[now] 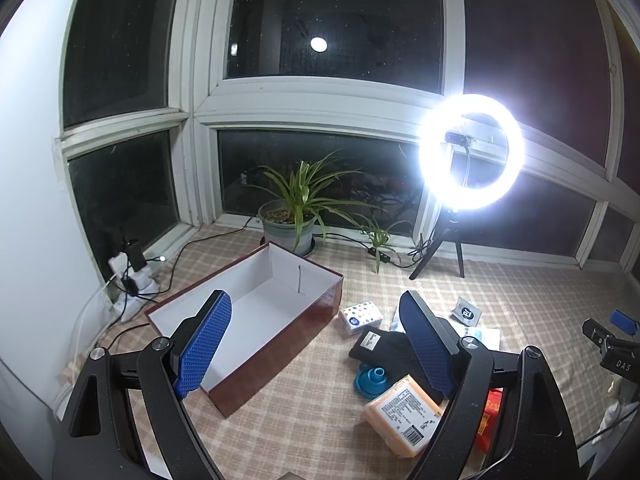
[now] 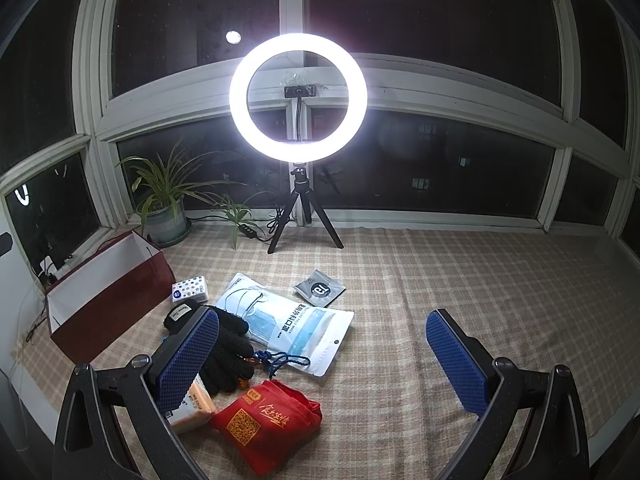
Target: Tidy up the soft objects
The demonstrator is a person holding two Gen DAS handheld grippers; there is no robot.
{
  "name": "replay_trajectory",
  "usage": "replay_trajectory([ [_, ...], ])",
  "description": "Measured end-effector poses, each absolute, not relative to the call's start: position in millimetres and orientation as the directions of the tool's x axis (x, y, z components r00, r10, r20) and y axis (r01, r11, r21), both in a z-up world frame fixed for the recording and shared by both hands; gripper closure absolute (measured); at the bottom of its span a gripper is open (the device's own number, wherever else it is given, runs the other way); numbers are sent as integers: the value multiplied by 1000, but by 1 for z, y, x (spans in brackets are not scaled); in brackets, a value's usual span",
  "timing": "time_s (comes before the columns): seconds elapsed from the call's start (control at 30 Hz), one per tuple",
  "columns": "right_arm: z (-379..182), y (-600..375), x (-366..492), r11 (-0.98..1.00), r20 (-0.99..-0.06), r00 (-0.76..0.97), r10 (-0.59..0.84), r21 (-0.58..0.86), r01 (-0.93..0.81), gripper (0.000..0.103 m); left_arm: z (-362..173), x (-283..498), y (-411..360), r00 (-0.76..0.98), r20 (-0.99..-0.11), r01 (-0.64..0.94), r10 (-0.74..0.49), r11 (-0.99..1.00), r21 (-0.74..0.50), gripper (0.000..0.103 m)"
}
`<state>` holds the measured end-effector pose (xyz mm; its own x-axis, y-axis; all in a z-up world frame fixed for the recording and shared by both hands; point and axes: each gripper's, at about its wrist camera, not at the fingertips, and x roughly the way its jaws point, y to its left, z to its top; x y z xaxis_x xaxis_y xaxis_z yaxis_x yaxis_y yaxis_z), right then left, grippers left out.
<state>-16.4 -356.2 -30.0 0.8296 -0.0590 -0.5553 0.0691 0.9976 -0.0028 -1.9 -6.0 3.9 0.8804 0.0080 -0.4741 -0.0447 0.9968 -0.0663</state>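
Left gripper (image 1: 316,344): fingers spread wide, gripping nothing. It is hovering above the cloth (image 1: 304,420), between the box (image 1: 276,344) on its left and the pile on its right. Left pad (image 1: 204,346) is overlapping the box's open mouth in view; whether it is over the rim I cannot tell.

Right gripper (image 2: 322,364): also fully apart, empty. It is hanging over the near edge of the pile, left pad (image 2: 188,360) covering part of the gloves (image 2: 228,344).

Pile, working outward from the right gripper: gloves lying partly on the mask pack (image 2: 288,320); a blue cord (image 2: 280,359) trailing from under them; red bag (image 2: 268,424) nearest the camera, crumpled; orange pack (image 2: 196,404) just beside it, touching the gloves. Tissue pack (image 2: 190,288) is sitting just beside the box's end wall. Grey sachet (image 2: 319,288) is lying apart, farther back. A blue funnel-like item (image 1: 370,376) is showing only in the left view, beside the gloves.

Box is lying open-side-up, white inside, nothing visible in it. Judgement: it is serving as the receptacle, set close to the pile for short transfers. No item has gone in yet, so the task is at its start.

Ring light (image 2: 298,94) on a tripod and a plant (image 2: 164,208) are standing at the window, well apart from the work.

Judgement: the gloves are the likeliest first pick, being right at the right gripper's pad and on top of the pack.
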Motion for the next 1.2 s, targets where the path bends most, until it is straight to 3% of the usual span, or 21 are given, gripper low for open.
replay_trajectory([
  [1.2, -24, -358, -18, 996, -548, 833, -81, -10, 90, 0, 1, -4, -12, 880, -475, -23, -14, 997, -73, 17],
])
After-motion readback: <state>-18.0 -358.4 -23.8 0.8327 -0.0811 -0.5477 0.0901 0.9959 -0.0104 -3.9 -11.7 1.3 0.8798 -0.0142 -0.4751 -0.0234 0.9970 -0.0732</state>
